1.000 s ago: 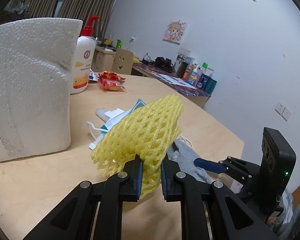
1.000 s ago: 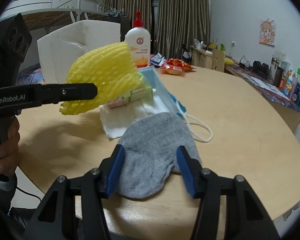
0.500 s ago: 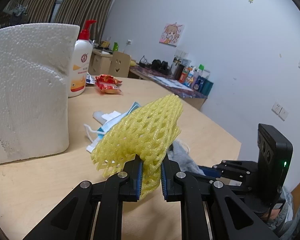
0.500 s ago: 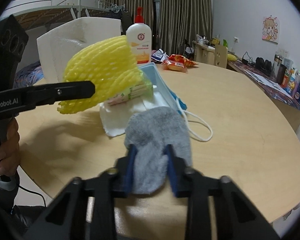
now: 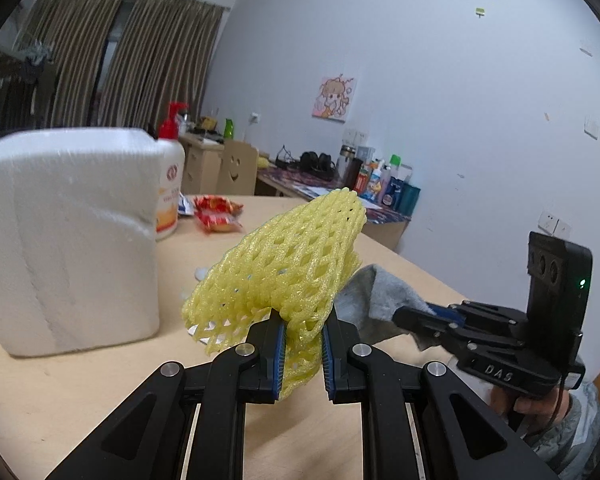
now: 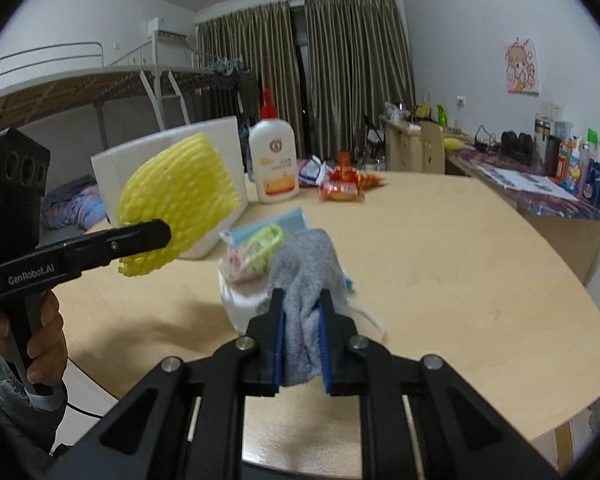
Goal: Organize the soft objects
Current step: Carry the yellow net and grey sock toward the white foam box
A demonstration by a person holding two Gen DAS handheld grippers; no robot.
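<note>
L claw [image 5: 302, 354] is seen clamped on a yellow foam fruit net [image 5: 284, 264], pads pressed into its lower edge; net is held up off the worktop [image 5: 80, 392], fanned out above the jaws. In the R wrist view the same net [image 6: 180, 204] is seen at left, gripped in the L claw [image 6: 156, 236], w/ a hand [image 6: 40, 344] wrapped round the handle below.

R claw [image 6: 302, 348] is closed narrow on a grey sock [image 6: 306, 280]; fabric is bunched btwn the blue pads and lifted, top end standing above the jaws. From the L wrist view the sock [image 5: 380, 296] is seen hanging from the R claw [image 5: 416, 314], just beside the net.

Under and behind the sock, a small pile is left on the worktop [image 6: 460, 260]: a blue face mask [image 6: 284, 218], a tissue pack [image 6: 254, 254] w/ green print, a white pad [image 6: 244, 304].

Farther back: white foam block [image 5: 68, 240], pump bottle [image 6: 274, 164] w/ red top, red snack packets [image 6: 340, 186]. Pics are a bit blurred.
</note>
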